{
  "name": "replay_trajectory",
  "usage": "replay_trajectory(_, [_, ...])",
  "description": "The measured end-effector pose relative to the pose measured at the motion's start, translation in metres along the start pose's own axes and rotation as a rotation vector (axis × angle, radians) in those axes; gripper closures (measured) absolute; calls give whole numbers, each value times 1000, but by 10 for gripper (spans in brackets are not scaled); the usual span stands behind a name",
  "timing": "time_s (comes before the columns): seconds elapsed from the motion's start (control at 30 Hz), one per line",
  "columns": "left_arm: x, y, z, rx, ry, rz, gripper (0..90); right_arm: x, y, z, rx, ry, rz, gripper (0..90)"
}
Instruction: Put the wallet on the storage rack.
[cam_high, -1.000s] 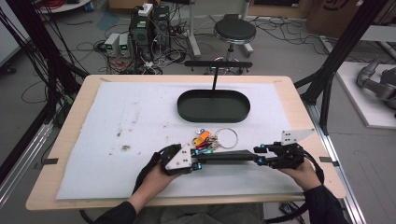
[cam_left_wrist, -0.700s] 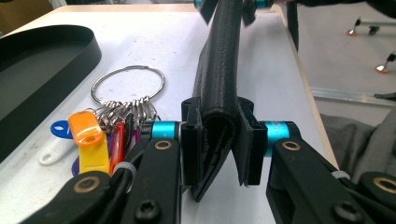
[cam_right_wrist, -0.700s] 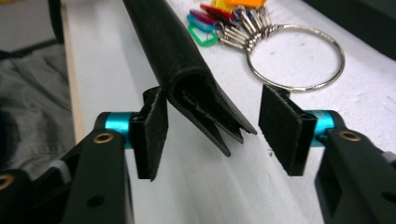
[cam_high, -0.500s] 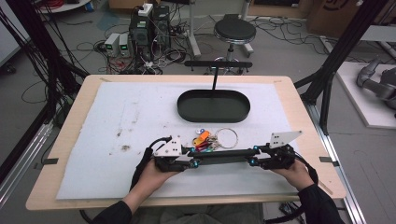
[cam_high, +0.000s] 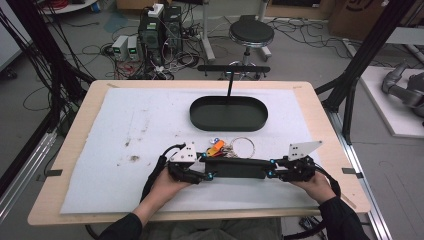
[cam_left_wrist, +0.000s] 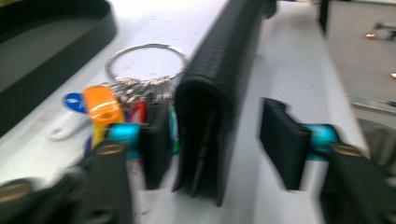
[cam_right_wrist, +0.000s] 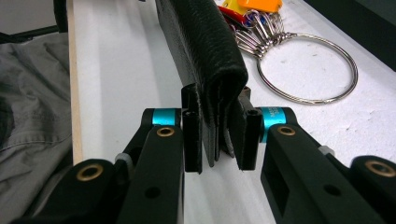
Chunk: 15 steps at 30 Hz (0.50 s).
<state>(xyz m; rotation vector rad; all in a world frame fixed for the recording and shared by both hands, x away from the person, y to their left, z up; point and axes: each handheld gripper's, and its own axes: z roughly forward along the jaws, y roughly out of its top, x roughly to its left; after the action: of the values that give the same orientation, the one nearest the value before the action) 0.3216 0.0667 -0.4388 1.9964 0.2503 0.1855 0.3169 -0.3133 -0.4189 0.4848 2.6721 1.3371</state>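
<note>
Your right gripper (cam_right_wrist: 216, 135) has its jaws pressed in on one end of the black wallet (cam_right_wrist: 205, 51), the pads flat against both faces of the folded leather. Your left gripper (cam_left_wrist: 219, 149) stands wide apart around the other end: the wallet (cam_left_wrist: 219, 93) leans close beside one pad, with a clear gap to the other. The wallet (cam_high: 235, 168) is long, pebble-grained and folded, standing on edge on the white mat (cam_high: 100, 125) and bridging straight between your two grippers (cam_high: 206, 169) (cam_high: 270, 169). Just beyond it, on the side away from you, lies a bunch of keys (cam_right_wrist: 261, 28) on a large metal ring (cam_right_wrist: 308, 70), with an orange tag (cam_left_wrist: 99, 103) and a blue one. Farther off in the same direction sits the black oval tray (cam_high: 197, 112)
</note>
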Motion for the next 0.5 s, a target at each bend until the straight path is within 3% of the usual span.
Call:
replay_trajectory(0.17, [3, -1, -3, -13, -17, 0, 678, 0, 0, 0, 0, -3, 2, 764])
replay_trajectory(0.33, [1, 0, -4, -35, -34, -1, 731, 0, 0, -1, 9, -8, 20, 722])
replay_trajectory(0.5, [-1, 3, -7, -65, -39, 11, 745, -1, 0, -2, -6, -64, 33, 489])
